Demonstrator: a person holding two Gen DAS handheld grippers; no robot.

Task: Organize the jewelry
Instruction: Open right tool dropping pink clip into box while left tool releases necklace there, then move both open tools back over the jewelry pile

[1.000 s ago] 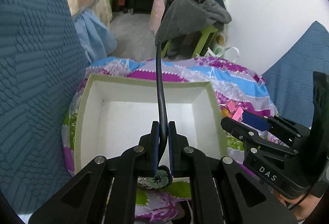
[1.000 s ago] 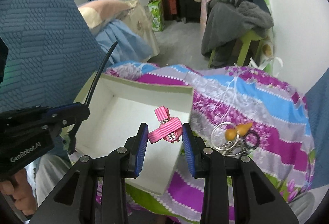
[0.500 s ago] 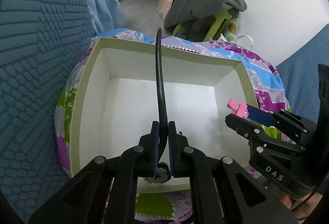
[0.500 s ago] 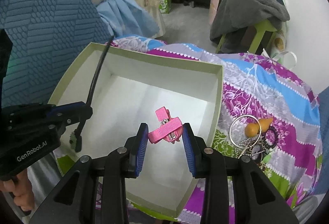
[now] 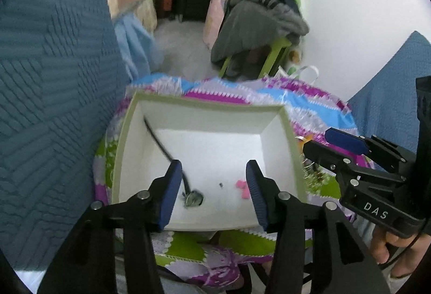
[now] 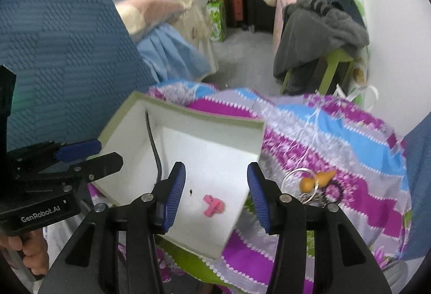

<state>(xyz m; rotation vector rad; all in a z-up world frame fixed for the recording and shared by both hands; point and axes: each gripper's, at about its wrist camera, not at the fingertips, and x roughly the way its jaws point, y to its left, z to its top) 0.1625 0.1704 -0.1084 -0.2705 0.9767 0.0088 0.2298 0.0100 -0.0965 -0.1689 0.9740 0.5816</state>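
A white box with a green rim (image 5: 204,102) sits on the patterned bedspread. On its floor lie a long black hair band with a small flower at its end (image 5: 194,198) and a pink hair clip (image 5: 242,187). My left gripper (image 5: 212,163) hovers above the box, jaws opening, with nothing between the pads. In the right wrist view the pink clip (image 6: 214,207) rests below my right gripper (image 6: 215,166), whose jaws are also opening and hold nothing. The black band (image 6: 153,143) leans along the left wall of the box (image 6: 188,110). Each gripper shows in the other's view.
A key ring with an orange gourd charm (image 6: 317,180) and a black hair tie (image 6: 334,190) lie on the bedspread (image 6: 336,137) right of the box. Blue cushions (image 6: 62,51) flank the bed. A green stool piled with clothes (image 6: 323,32) stands behind.
The left gripper let go of the black band, which now lies in the box. The right gripper released the pink clip onto the box floor. Both grippers pulled back upward.
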